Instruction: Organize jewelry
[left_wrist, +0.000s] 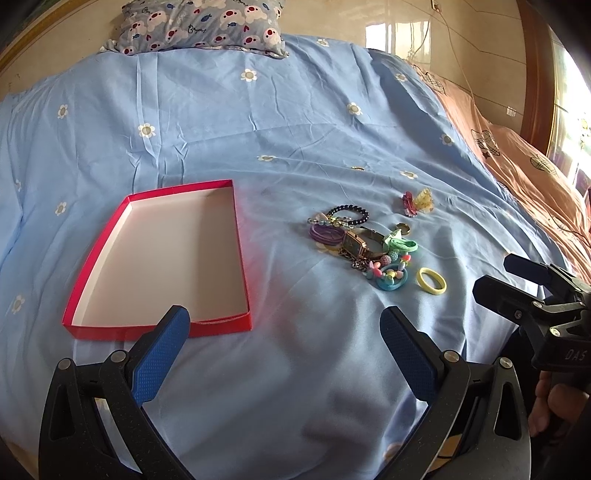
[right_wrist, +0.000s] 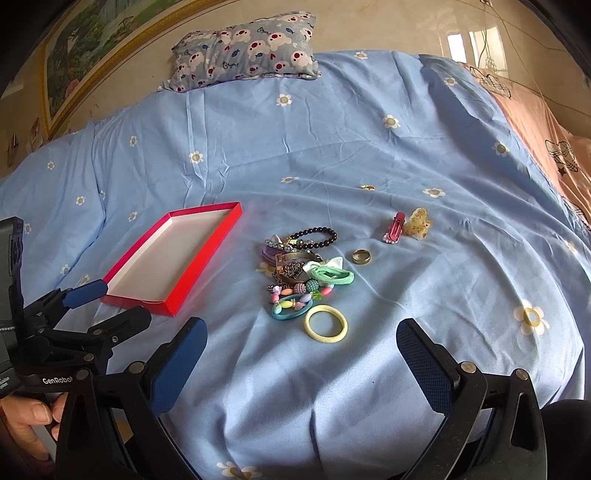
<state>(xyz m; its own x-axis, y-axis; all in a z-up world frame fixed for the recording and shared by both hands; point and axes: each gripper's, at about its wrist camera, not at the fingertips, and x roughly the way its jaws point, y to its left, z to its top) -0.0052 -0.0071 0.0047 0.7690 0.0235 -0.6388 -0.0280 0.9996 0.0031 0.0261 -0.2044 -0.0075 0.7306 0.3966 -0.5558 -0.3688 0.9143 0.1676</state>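
Observation:
A shallow red box (left_wrist: 242, 254) (right_wrist: 207, 260) with a white inside lies empty on the blue bedsheet. To its right sits a heap of jewelry (left_wrist: 364, 243) (right_wrist: 301, 273): a dark bead bracelet (right_wrist: 314, 234), a watch (left_wrist: 356, 244), a green hair tie (right_wrist: 332, 277), a bead string on a blue band. A yellow hair ring (left_wrist: 431, 280) (right_wrist: 325, 323), a metal ring (right_wrist: 361, 256) and a pink clip with a yellow clip (right_wrist: 406, 225) lie apart. My left gripper (left_wrist: 284, 323) is open in front of the box. My right gripper (right_wrist: 303, 332) is open just short of the yellow ring.
A patterned pillow (left_wrist: 201, 26) (right_wrist: 245, 51) rests at the head of the bed. A peach quilt (left_wrist: 517, 166) runs along the right side. A small gold piece (right_wrist: 368, 187) lies farther up the sheet. A hand (right_wrist: 29, 421) holds the left gripper's handle.

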